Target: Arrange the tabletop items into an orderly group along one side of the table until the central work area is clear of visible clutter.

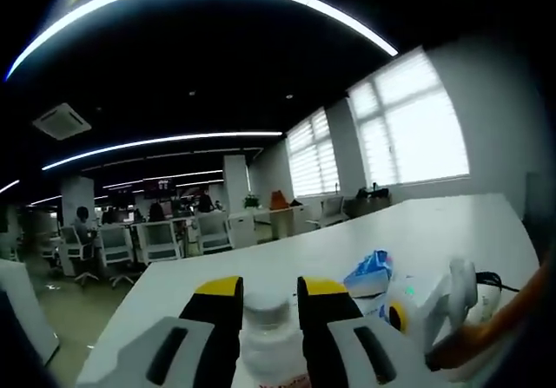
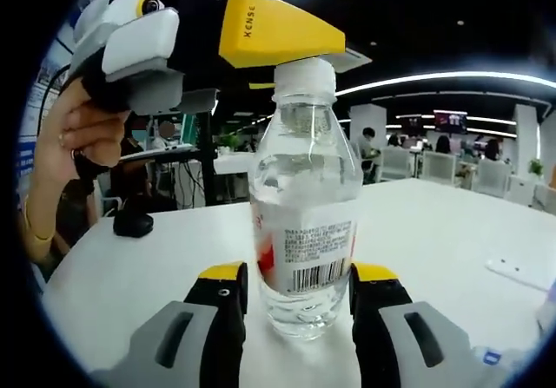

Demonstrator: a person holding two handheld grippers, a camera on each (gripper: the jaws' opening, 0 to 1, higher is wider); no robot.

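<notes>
Water bottle (image 2: 305, 206) stands between right tool's (image 2: 299, 288) jaws.

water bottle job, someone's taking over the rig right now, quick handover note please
Left claw: jaws close on both sides of the water bottle cap from above; firm grip cannot be told.
Right claw: jaws flank the bottle's lower body, closed or nearly closed on it.
The bottle stands upright on the white table, clear, capped, labelled.
Also on the table: a blue-and-white packet beside the left claw, a black object near the far edge, a flat white item to the right.
Done: bottle taken up by both claws. Left: group everything along one side.
</notes>
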